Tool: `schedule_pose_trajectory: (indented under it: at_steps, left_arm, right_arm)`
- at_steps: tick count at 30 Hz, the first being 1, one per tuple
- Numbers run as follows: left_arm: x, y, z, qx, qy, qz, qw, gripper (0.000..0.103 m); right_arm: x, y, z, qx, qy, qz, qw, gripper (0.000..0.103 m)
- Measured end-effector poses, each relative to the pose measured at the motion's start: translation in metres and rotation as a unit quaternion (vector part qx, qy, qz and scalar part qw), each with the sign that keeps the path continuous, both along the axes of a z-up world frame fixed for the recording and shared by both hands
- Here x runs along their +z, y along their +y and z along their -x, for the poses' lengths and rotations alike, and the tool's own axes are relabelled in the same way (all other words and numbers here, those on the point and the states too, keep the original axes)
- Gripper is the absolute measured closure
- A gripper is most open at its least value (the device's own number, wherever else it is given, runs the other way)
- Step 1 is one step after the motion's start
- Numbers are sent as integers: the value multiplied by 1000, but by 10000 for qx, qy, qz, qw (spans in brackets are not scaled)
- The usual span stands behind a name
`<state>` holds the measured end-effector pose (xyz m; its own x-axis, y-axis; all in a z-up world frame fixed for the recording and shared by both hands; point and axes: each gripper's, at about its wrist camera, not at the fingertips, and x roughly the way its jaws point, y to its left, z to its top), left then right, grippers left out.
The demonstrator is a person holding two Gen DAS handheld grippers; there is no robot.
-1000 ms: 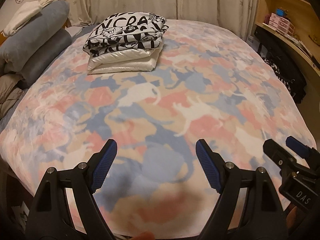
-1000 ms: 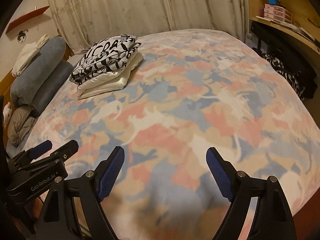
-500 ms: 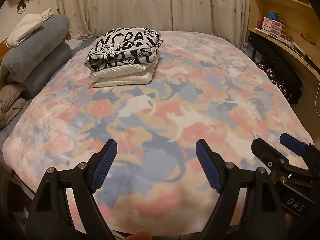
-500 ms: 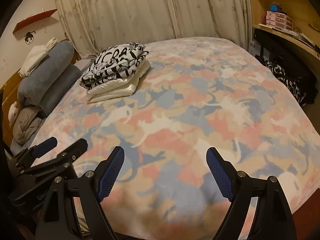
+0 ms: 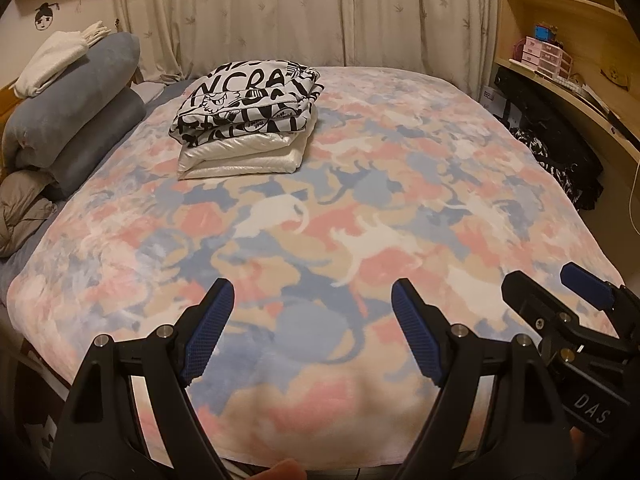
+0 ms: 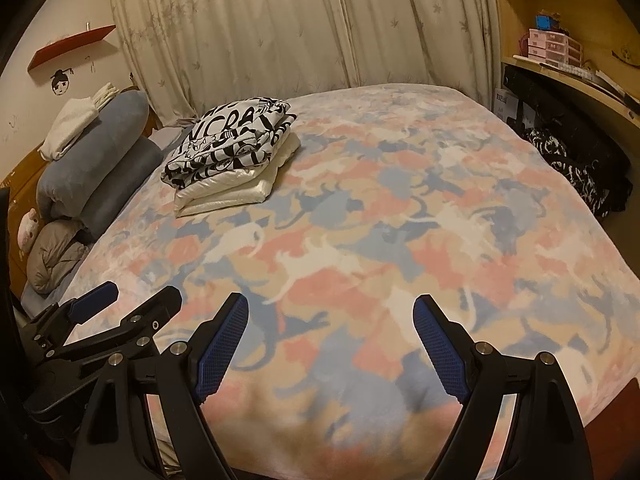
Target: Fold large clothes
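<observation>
A folded black-and-white printed garment (image 5: 248, 100) lies on top of a folded white padded garment (image 5: 244, 152) at the far left of the bed; the stack also shows in the right wrist view (image 6: 230, 140). My left gripper (image 5: 312, 336) is open and empty over the near edge of the bed. My right gripper (image 6: 330, 348) is open and empty beside it. Each gripper shows in the other's view, the right one (image 5: 560, 292) and the left one (image 6: 128, 304). Both are far from the stack.
The bed carries a pastel cat-print blanket (image 5: 360, 208). Blue rolled bedding (image 5: 76, 120) with a white garment (image 5: 56, 56) on it lies at the left. A black bag (image 5: 560, 152) and wooden shelves (image 5: 568, 52) stand at the right. Curtains (image 5: 304, 12) hang behind.
Both grippers have pulled back and risen away from the bed, so more of the room shows. The folded stack has not moved. Both grippers stay open.
</observation>
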<state>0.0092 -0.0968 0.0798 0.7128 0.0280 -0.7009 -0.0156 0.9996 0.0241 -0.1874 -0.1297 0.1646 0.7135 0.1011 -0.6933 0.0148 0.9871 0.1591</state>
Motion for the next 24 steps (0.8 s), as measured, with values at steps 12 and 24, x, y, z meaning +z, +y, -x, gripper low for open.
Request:
schedule_pose_trajectory:
  at_steps: [12,24]
  left_arm:
    - [0,0,0,-8,11,1,10000,24]
    - [0,0,0,-1,19,-9,10000,24]
  right_arm:
    - [-1,-4,0,18,6,11,10000,17]
    - [-1,-5,0,24,18,-25,10000,17]
